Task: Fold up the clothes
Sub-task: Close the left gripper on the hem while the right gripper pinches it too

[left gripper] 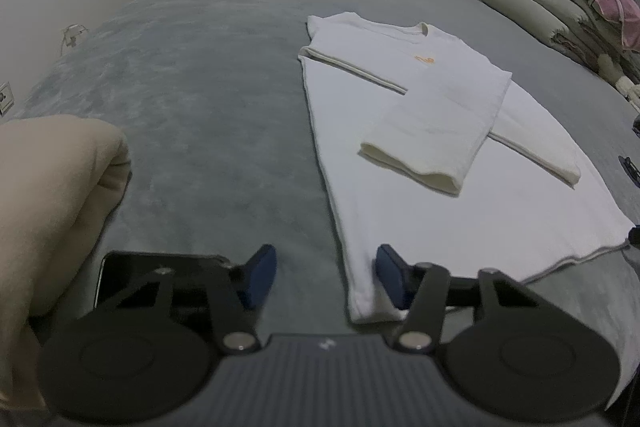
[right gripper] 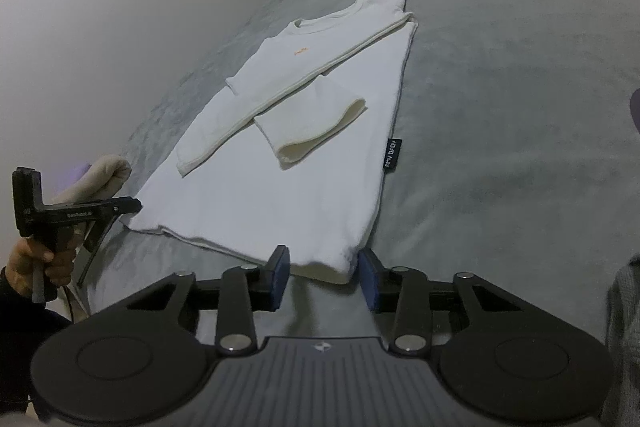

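I had one garment to deal with: a white long-sleeved cotton shirt (left gripper: 400,131) lying flat on the grey plush bedspread (left gripper: 192,99), right of the bed's middle as my left camera saw it. Its long axis ran from the hem near me to the round neckline at the far end, so the collar pointed away from me toward the far wall. Both of its two sleeves were folded in across the chest, crossing each other, each with its cuff angled back toward the near side. One small orange mark (left gripper: 425,59) sat on the chest, and one black label (right gripper: 392,153) stuck out from the right side seam.

I held two tools. My left gripper (left gripper: 326,277) stood at the near left corner of the hem with its two blue pads apart; the corner of the cloth lay between them against the right pad (left gripper: 390,277), while the left pad was clear of it. My right gripper (right gripper: 324,277) stood at the near right corner of the hem, also with its pads apart and the corner lying between them, not pinched.

One stack of folded bedding and pillows (left gripper: 572,7) sat at the far right. One beige cloth bundle (left gripper: 52,195) lay near left.
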`<state>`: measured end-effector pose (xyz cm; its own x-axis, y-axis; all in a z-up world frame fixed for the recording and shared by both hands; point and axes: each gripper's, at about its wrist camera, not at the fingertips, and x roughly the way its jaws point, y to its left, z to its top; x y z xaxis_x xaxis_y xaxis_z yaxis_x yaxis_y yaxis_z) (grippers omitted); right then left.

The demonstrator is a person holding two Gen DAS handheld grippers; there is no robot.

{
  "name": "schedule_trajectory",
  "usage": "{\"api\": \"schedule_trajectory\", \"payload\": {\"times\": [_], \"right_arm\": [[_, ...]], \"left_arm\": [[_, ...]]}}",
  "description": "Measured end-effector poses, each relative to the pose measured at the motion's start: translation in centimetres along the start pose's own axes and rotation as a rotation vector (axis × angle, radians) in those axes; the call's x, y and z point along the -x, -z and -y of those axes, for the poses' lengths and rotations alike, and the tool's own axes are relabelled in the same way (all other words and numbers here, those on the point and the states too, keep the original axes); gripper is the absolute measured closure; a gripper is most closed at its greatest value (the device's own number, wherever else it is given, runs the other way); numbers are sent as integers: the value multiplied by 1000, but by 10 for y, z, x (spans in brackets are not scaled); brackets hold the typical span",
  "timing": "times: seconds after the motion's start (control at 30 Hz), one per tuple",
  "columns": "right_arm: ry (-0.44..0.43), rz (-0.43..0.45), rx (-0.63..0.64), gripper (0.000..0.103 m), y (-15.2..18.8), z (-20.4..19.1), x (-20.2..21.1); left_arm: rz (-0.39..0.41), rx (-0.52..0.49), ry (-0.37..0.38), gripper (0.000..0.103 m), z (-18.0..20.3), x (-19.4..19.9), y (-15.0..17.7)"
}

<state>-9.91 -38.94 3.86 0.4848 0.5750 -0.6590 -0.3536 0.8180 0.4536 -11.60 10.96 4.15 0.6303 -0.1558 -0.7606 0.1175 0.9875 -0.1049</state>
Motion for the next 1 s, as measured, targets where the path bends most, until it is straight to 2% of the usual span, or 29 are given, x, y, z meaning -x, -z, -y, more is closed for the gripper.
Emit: {"api": "schedule_trajectory", "payload": {"times": [0.07, 0.13, 0.37, 0.5, 0.73, 0.77, 0.8, 0.83, 0.9, 1.0], "right_arm": [[7, -2, -2, 77, -1, 2, -1], [15, -3, -4, 80, -3, 3, -2], [29, -8, 27, 80, -4, 3, -2], [33, -9, 40, 80, -4, 2, -2], [37, -6, 48, 79, -2, -2, -4], [37, -6, 48, 80, -2, -2, -5], [38, -5, 45, 81, -2, -1, -5], [41, -4, 42, 84, -2, -1, -5], [45, -1, 42, 90, -2, -1, -5], [50, 6, 45, 94, -3, -1, -4]], "left_arm": [[0, 4, 1, 60, -2, 0, -1], [-2, 13, 8, 61, -4, -1, -3], [2, -23, 8, 61, 3, 0, -2], [-2, -51, 24, 51, 9, 0, 0], [-9, -89, 30, 48, 20, 1, 8], [-7, -92, 33, 50, 22, 2, 9], [-6, -97, 31, 57, 24, 2, 9], [-6, -103, 30, 68, 25, 3, 10], [-11, -112, 28, 83, 29, 3, 10], [-13, -110, 25, 90, 31, 5, 10]]}}
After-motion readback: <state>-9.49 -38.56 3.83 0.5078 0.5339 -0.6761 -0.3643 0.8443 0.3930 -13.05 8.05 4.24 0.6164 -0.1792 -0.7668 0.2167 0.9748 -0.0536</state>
